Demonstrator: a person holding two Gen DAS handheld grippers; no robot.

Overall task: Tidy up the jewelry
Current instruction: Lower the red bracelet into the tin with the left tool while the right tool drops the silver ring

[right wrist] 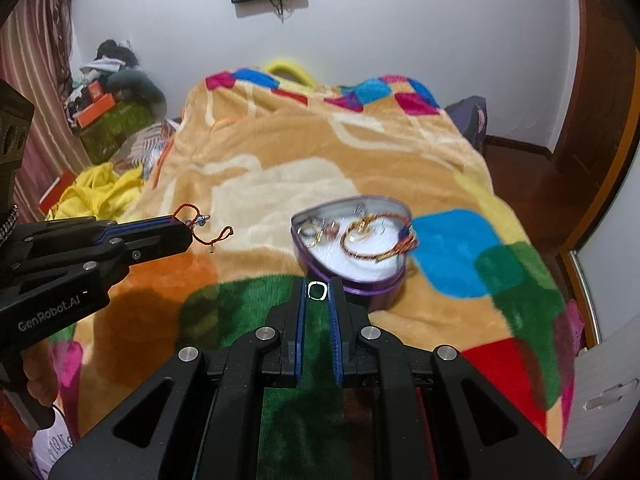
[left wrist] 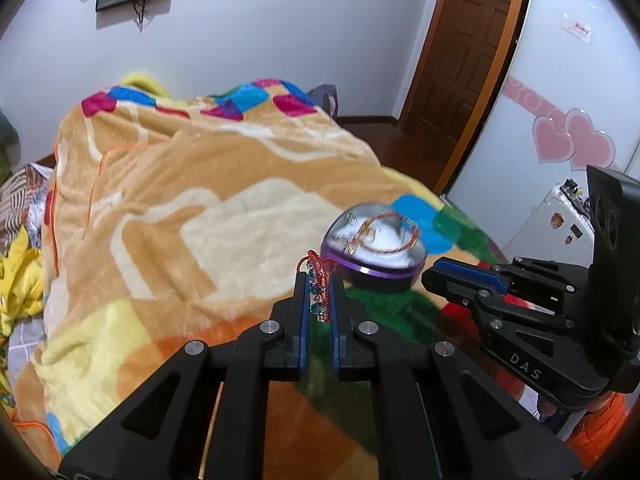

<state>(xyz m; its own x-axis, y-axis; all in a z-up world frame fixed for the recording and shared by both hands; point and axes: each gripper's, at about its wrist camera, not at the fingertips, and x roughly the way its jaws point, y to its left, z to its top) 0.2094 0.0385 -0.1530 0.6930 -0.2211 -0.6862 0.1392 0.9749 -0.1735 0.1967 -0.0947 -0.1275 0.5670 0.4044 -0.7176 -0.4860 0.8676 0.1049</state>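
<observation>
Left gripper (left wrist: 318, 280) clamped on red cord bracelet (left wrist: 317, 270); right gripper (right wrist: 318, 286) pinching apparently a ring (right wrist: 317, 290); heart tin (right wrist: 352, 248) at 1 o'clock.

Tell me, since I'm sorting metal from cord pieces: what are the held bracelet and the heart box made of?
The bracelet looks like red braided cord with glossy teal beads, probably glass or plastic. The heart box seems tin: thin shiny rim, purple-painted wall.
</observation>
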